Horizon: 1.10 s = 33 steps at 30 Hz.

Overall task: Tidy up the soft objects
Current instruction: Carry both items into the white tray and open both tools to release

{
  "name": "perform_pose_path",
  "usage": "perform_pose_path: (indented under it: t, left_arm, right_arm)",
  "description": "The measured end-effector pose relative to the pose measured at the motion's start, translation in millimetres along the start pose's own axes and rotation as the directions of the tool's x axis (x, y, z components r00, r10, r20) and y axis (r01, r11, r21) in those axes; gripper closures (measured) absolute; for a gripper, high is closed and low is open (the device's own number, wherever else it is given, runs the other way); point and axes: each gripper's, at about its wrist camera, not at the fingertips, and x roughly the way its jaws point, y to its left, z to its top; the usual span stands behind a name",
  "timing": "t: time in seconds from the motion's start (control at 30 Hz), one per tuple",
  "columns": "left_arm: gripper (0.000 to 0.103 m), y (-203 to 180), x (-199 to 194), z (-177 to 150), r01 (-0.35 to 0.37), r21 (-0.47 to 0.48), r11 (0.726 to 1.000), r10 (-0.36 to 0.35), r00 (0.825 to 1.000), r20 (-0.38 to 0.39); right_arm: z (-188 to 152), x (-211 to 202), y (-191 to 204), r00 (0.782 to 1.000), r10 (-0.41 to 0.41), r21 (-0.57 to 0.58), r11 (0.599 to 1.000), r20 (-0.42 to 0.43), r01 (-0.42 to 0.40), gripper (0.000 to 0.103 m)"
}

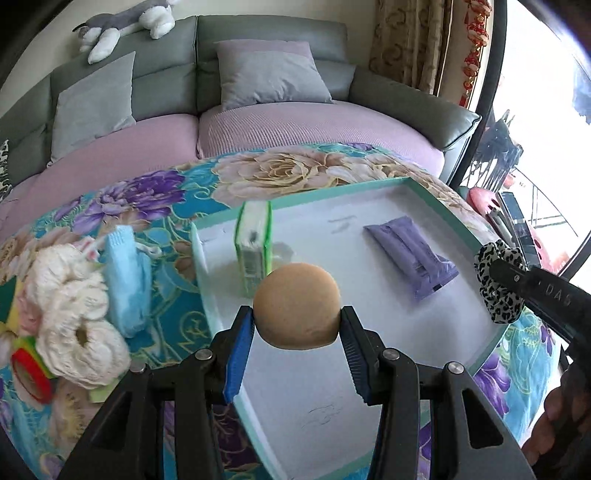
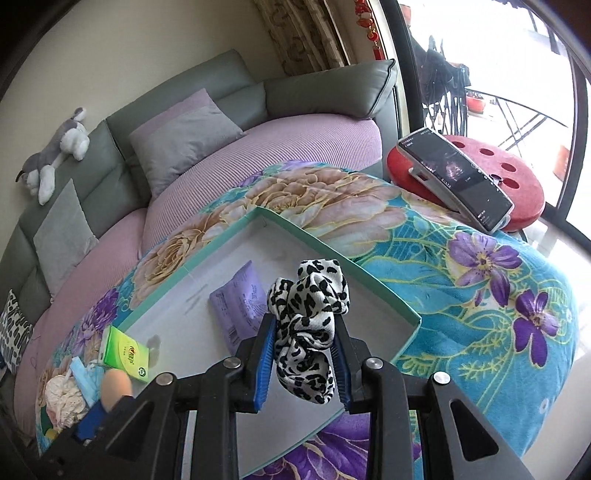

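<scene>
Leftmost, off the box, a heap of cream fluffy scrunchies (image 1: 74,314) lay on the floral teal blanket (image 1: 166,192), touching a light blue knitted cloth (image 1: 127,280); red and green items under the heap were cut off at the frame edge, identity unclear. Next came the shallow white tray-like box with a teal rim (image 1: 306,201). Inside it: a green-and-white tissue pack (image 1: 255,243) standing upright near the left wall, blurred, and a flat purple tissue packet (image 1: 413,258) lying toward the right, well apart from the green one.

Left gripper (image 1: 296,328) pinched a tan round sponge ball (image 1: 295,306) between its blue-padded fingers (image 1: 238,354), held over the box interior; whether the ball touched the floor of the box couldn't be told. Right gripper (image 2: 303,360) clamped a black-and-white leopard-print fabric scrunchie (image 2: 308,321) between its blue pads, over the box's near right part, partly hiding the purple packet (image 2: 240,299). In the left wrist view that scrunchie (image 1: 496,284) sat at the box's right rim, gripper mostly cut off.

Far right, a phone (image 2: 458,177) leaned on a red perforated stool (image 2: 517,181), screen dark, unreadable. Grey sofa (image 1: 258,37) behind, plush husky (image 1: 125,26) on its back.
</scene>
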Motion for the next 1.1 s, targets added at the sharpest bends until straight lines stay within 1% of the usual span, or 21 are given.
perform_pose_path:
  t: [0.2, 0.33, 0.47, 0.67, 0.73, 0.77, 0.8, 0.87, 0.93, 0.97, 1.07, 1.1]
  left_arm:
    - [0.054, 3.4, 9.6, -6.1, 0.002, -0.012, 1.0, -0.001, 1.0, 0.005]
    - [0.054, 6.5, 12.1, -8.2, 0.011, -0.026, 1.0, -0.011, 1.0, 0.002]
    - [0.053, 7.3, 13.0, -11.4, 0.003, -0.022, 1.0, -0.003, 1.0, -0.002]
    - [0.053, 6.1, 8.2, -10.2, 0.02, -0.021, 1.0, -0.019, 1.0, 0.012]
    - [0.053, 5.5, 6.8, -10.0, 0.015, -0.017, 1.0, -0.015, 1.0, 0.016]
    - [0.053, 5.5, 6.2, -9.8, 0.013, -0.016, 1.0, -0.013, 1.0, 0.017]
    - [0.053, 5.9, 5.4, -9.7, 0.011, -0.015, 1.0, -0.011, 1.0, 0.018]
    - [0.053, 7.0, 4.1, -9.1, 0.008, -0.017, 1.0, -0.008, 1.0, 0.022]
    - [0.051, 9.2, 1.8, -8.3, 0.012, -0.024, 1.0, -0.011, 0.999, 0.03]
    - [0.045, 10.5, 0.5, -7.9, 0.016, -0.029, 0.999, -0.015, 0.999, 0.034]
    - [0.035, 15.7, -4.2, -6.5, 0.031, -0.052, 0.998, -0.029, 0.998, 0.051]
    - [0.034, 18.1, -6.1, -5.8, 0.035, -0.06, 0.998, -0.031, 0.998, 0.058]
  right_arm:
    - [-2.1, 5.3, -0.8, 1.0, -0.008, 0.001, 1.0, -0.011, 0.008, 0.072]
    - [-2.6, 5.4, -0.2, 1.0, 0.002, -0.001, 1.0, -0.008, -0.002, 0.072]
    - [-3.4, 6.4, 1.5, 1.0, 0.002, -0.01, 1.0, -0.012, -0.003, 0.072]
    - [-4.3, 5.7, 3.1, 1.0, 0.014, -0.012, 1.0, -0.014, -0.014, 0.071]
    - [-4.3, 6.5, 3.8, 1.0, 0.021, -0.013, 1.0, -0.02, -0.021, 0.063]
    - [-4.2, 6.7, 4.1, 0.999, 0.024, -0.012, 1.0, -0.022, -0.024, 0.054]
    - [-4.3, 6.6, 4.3, 0.999, 0.028, -0.01, 1.0, -0.023, -0.029, 0.05]
    - [-4.2, 5.7, 4.8, 0.999, 0.035, -0.009, 0.999, -0.02, -0.035, 0.049]
    - [-4.2, 4.7, 5.9, 0.999, 0.032, -0.013, 0.999, -0.017, -0.032, 0.046]
    - [-4.4, 4.8, 6.3, 0.999, 0.034, -0.014, 0.999, -0.019, -0.034, 0.044]
    - [-5.3, 6.1, 8.2, 0.999, 0.04, -0.019, 0.999, -0.028, -0.04, 0.042]
    - [-5.8, 6.5, 9.5, 0.999, 0.04, -0.025, 0.999, -0.031, -0.04, 0.04]
